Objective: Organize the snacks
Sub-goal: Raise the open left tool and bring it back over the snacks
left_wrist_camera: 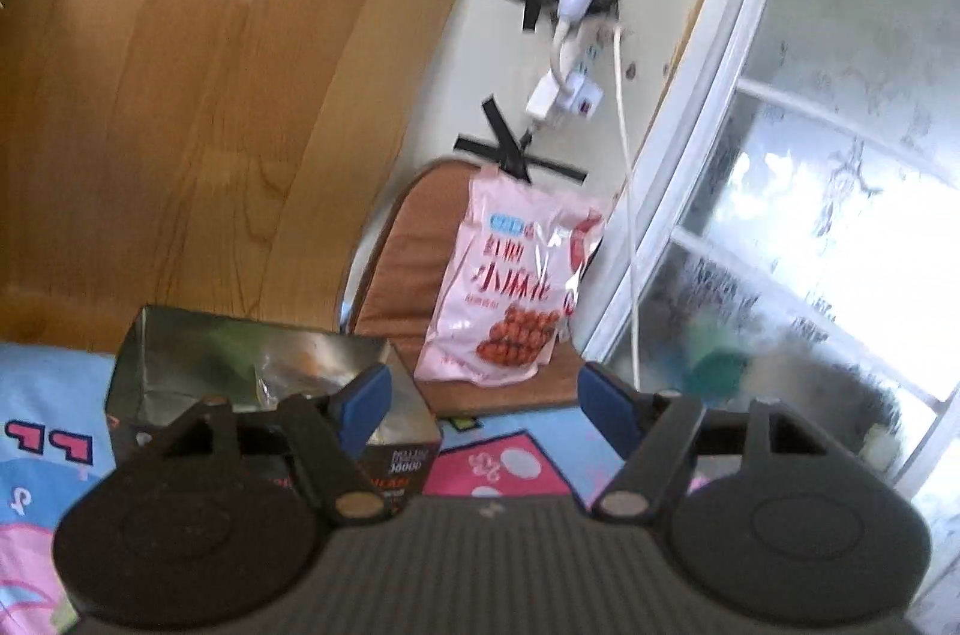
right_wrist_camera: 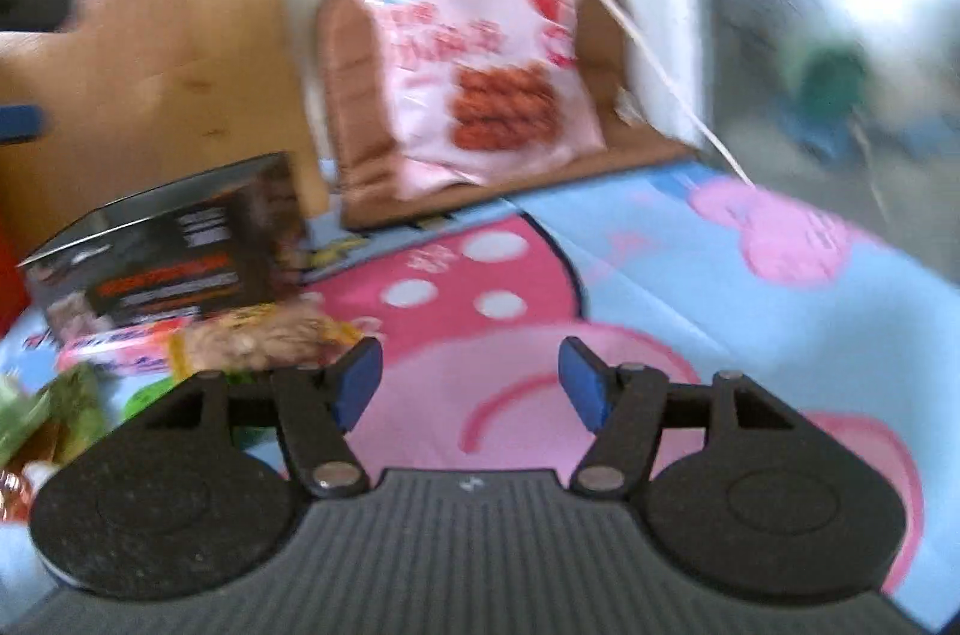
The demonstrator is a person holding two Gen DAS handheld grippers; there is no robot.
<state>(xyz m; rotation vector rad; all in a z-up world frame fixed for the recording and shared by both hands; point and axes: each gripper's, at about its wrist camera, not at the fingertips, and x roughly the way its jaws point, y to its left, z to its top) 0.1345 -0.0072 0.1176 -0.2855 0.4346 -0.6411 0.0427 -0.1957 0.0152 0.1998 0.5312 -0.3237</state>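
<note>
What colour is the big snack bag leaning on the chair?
Pale pink, with a picture of reddish-brown snacks; the snack bag shows sharpest in the left wrist view.

Pink snack bag [left_wrist_camera: 510, 275] propped upright

Both views look forward from just behind a hand-held gripper, along its two blue-padded fingers, angled somewhat downward over a light blue cartoon-printed cloth [right_wrist_camera: 690, 275].

The left wrist view sits close over an open dark cardboard box with a silver lining [left_wrist_camera: 252, 365] at its lower left and faces a pale wall with black tape beside a frosted window [left_wrist_camera: 840, 215].

The right wrist view, blurred, sits low and near the cloth, facing much the same way.

Both share the box [right_wrist_camera: 174, 245], a pink snack bag with red print [left_wrist_camera: 510, 287] [right_wrist_camera: 480, 71] leaning on a brown padded chair seat [left_wrist_camera: 414, 245] [right_wrist_camera: 354, 95], a wooden panel [left_wrist_camera: 180, 95] [right_wrist_camera: 168, 35], and the window [right_wrist_camera: 810, 5].
</note>
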